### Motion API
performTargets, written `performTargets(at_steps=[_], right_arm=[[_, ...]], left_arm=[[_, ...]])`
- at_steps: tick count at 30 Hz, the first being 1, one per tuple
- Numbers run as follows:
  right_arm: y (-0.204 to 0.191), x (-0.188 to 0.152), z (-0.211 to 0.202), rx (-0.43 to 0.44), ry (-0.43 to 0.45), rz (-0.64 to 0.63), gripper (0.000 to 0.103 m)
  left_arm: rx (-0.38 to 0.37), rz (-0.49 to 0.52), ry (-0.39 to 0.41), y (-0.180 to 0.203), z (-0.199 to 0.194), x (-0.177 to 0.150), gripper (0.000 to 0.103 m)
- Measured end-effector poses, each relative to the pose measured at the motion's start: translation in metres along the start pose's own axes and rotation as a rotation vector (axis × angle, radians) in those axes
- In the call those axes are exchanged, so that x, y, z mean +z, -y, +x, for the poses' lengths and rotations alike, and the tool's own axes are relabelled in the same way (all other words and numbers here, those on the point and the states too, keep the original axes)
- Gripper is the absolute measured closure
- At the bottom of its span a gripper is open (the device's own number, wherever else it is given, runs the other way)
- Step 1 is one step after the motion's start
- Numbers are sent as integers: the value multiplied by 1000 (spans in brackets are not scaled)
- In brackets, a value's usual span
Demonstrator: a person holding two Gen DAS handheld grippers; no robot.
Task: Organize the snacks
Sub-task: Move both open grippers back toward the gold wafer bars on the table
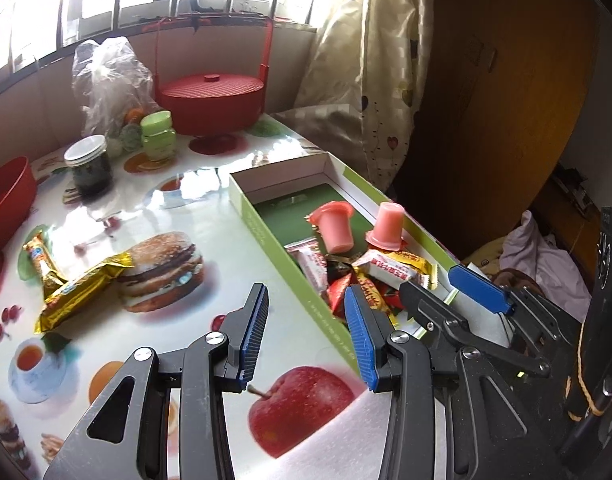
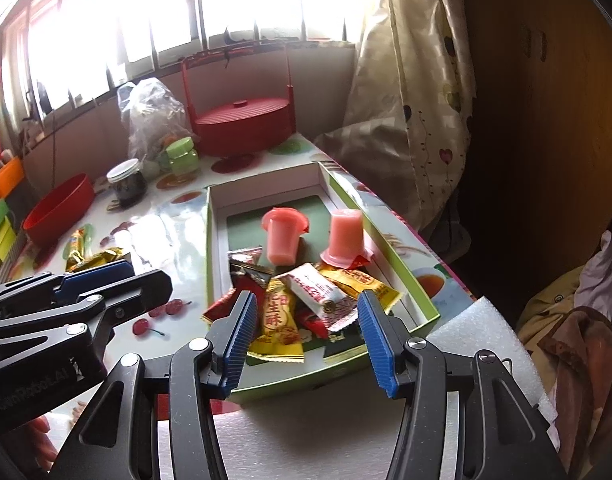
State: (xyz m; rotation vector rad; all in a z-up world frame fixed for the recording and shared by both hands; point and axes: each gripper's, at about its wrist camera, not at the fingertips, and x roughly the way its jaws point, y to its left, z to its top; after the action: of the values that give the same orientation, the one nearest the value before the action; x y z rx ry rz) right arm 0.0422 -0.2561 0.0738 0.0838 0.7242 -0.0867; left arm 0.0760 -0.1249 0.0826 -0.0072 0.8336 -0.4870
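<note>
Beyond the right gripper [image 2: 306, 326] fingers (parted, empty), snacks [image 2: 306, 300] lie boxed.

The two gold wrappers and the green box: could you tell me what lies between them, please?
Only bare tablecloth with a printed burger, between gold wrappers and green box; left wrist view.

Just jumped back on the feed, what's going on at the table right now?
A person holding two sets of tongs is sorting snacks into a green box. The box already holds a pile of wrapped candies and two pink jelly cups, one upright and one upside down. The right tongs hang over the candy pile with nothing between them. The left tongs are open and empty above the table beside the box. Two gold-wrapped bars lie outside the box on the tablecloth.
</note>
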Motion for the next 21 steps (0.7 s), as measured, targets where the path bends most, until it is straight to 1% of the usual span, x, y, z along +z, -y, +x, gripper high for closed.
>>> performTargets(at_steps=[14, 21], right_arm=[[-23, 5, 1, 25, 7, -35, 50], [-42, 10, 4, 55, 5, -63, 50]], left_arm=[[35, -52, 33, -29, -21, -7, 62], [70, -83, 48, -51, -32, -13, 62]])
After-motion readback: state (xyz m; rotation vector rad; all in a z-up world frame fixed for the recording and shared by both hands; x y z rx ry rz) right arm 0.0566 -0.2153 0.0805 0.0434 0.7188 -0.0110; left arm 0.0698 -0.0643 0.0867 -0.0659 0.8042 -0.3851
